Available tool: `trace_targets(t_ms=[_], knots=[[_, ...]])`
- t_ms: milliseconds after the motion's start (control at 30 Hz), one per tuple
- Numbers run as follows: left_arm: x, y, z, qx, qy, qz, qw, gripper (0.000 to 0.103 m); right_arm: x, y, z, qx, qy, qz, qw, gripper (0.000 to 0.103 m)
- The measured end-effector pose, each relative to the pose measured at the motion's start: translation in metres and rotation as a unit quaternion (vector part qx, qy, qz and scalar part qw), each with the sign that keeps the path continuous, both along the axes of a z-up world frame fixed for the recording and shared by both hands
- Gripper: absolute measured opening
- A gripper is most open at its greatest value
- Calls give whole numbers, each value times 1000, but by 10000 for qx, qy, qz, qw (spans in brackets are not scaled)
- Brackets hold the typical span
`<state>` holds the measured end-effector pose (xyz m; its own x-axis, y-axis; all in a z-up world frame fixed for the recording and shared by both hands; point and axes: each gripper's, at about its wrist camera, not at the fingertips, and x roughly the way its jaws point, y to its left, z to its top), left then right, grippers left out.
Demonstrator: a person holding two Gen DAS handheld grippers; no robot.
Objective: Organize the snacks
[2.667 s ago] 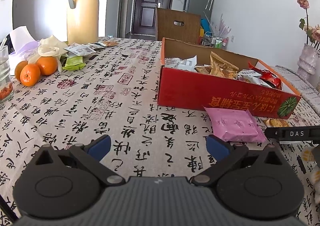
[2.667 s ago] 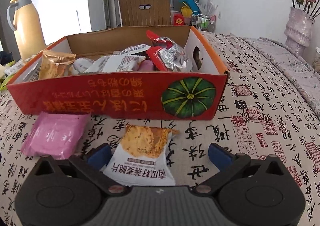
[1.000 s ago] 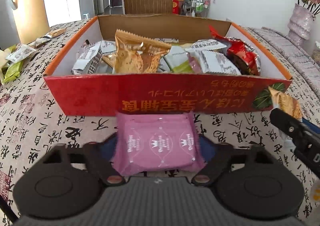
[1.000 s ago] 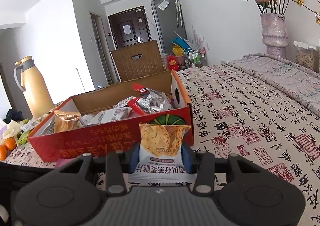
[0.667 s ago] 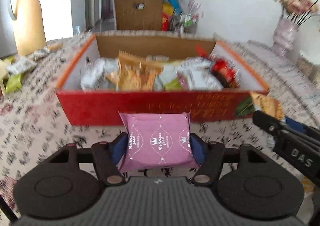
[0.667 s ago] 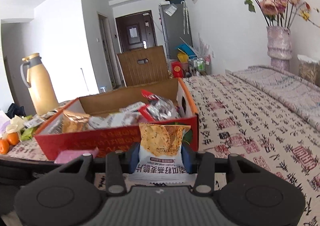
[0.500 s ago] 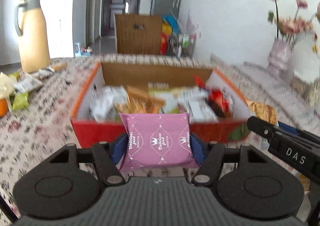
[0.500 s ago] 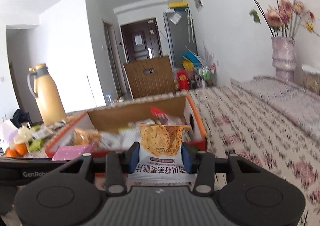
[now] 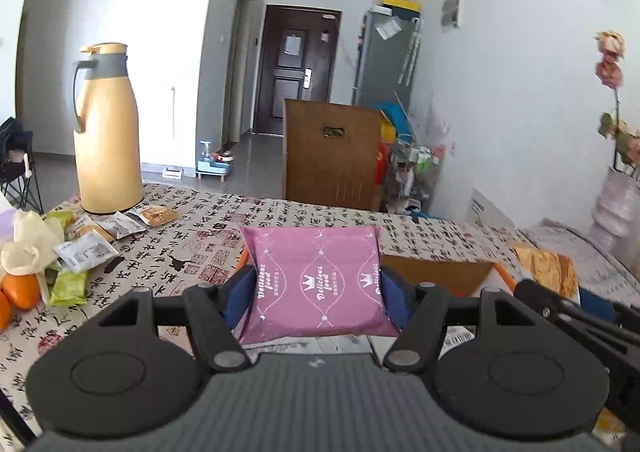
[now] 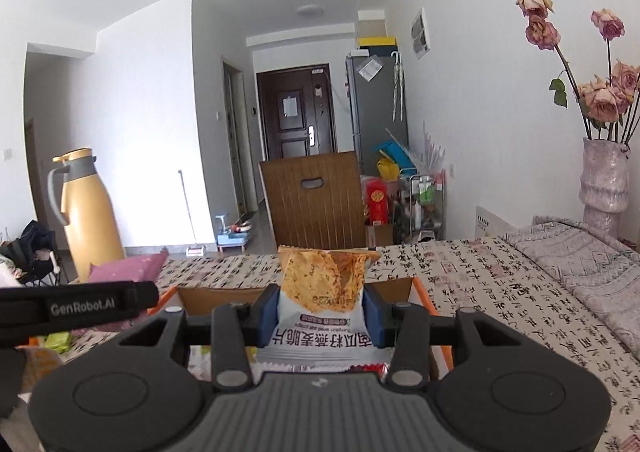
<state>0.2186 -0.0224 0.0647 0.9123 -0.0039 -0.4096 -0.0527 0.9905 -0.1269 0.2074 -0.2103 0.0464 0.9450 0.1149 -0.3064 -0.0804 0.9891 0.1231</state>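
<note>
Left wrist view: the pink snack packet is a flat, pillow-shaped foil pouch, matte pink with a white lattice of dotted lines, small crowns and the words "Delicious food". It sits upright between the blue pads of the left tongs, which are about half closed and clamped on its two side edges; they closed a little further on it just now. The packet hangs in the air above the cardboard snack box, whose brown inner wall and orange rim show just behind and to the right of the tongs. To the right, the black arm of the right tongs carries a packet with an orange printed top.

From the right wrist, that oat crisp packet is a glossy pouch, golden crisp pictured on top, white lower half with dark Chinese characters, crimped along its upper edge. The right tongs are nearly closed, squeezing its sides, and hold it over the same box.

Beyond the tongs lies the surface under a cream cloth printed with black calligraphy and red seals. Left of the left tongs are loose small packets, green wrappers, oranges and a tall smooth yellow thermos jug with a grey handle. A ribbed wooden chair back stands behind the surface; far right, a pale textured vase holds dried pink roses.
</note>
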Motion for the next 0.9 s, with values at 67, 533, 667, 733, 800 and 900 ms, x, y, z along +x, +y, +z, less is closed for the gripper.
trace_targets(t_ms=[67,533,667,733,800,900], knots=[[6,0,-10,12,-32,16,10000,68,8,-1,-8,-44,91,12,9999,43],[-8,13,-5,-98,-191,37,9998,103,13,-15,-19,107,414,-159,9990,103],[-45,17,7,68,-305,-153,9994,103,-17,-22,-8,123,346,-174,9992,103],[-66,22,5,109,-291,-225,9993,103,-40,-23,-6,1,302,-104,9995,103],[-89,27,-2,173,-209,-346,9990,103,-66,-25,-8,-143,307,-39,9994,103],[-120,33,-19,289,12,-450,9986,103,-102,-27,-15,-330,443,61,9985,103]])
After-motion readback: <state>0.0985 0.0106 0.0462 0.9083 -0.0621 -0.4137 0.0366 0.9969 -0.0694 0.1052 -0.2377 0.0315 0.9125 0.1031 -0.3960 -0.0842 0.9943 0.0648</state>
